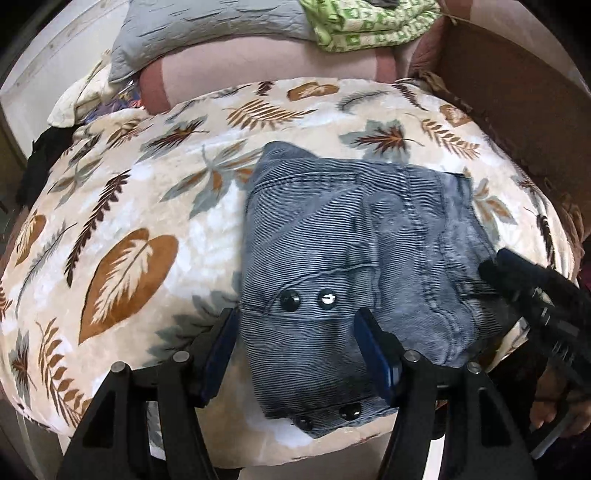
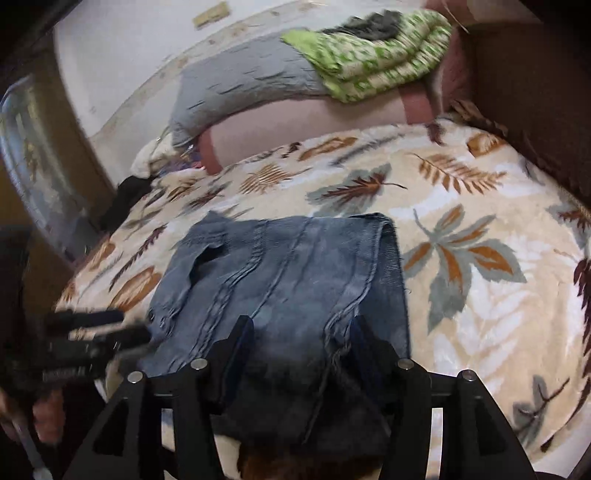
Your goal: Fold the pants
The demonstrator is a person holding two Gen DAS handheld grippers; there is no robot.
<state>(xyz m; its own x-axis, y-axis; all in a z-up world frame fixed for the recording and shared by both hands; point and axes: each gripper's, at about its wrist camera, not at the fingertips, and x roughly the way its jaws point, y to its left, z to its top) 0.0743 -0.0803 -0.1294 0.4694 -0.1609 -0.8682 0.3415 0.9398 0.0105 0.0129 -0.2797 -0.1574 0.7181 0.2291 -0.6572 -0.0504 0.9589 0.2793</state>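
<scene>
Left wrist view: I see my left gripper [image 1: 295, 328] with its blue-padded jaws spread apart, straddling the near edge of the folded, faded blue-grey ribbed denim pants [image 1: 354, 251]; the pads do not press on the cloth. Only this view shows the pants' dark round snap buttons [image 1: 290, 300], two on a flap between the jaws and two more at the near hem. It alone shows the brown cardboard box [image 1: 517, 107] at the far right. My right gripper [image 1: 532, 284] enters from the right as a black blur at the pants' right edge.

Right wrist view: I see my right gripper [image 2: 299, 339] with its jaws parted over the near edge of the same pants [image 2: 288, 266]; the cloth lies between and under them, and whether the pads touch it I cannot tell. Only here do the doubled seams and the stitched hem along the far right edge show clearly. My left gripper [image 2: 96, 332] is a blurred dark shape at the left.

The pants lie in a compact, roughly rectangular fold on the cream plush blanket printed with brown and grey leaves [image 1: 140, 229], near its front edge. Beyond sit a grey crinkled pillow [image 1: 207, 33] and a green-and-cream patterned folded blanket [image 1: 369, 26].
</scene>
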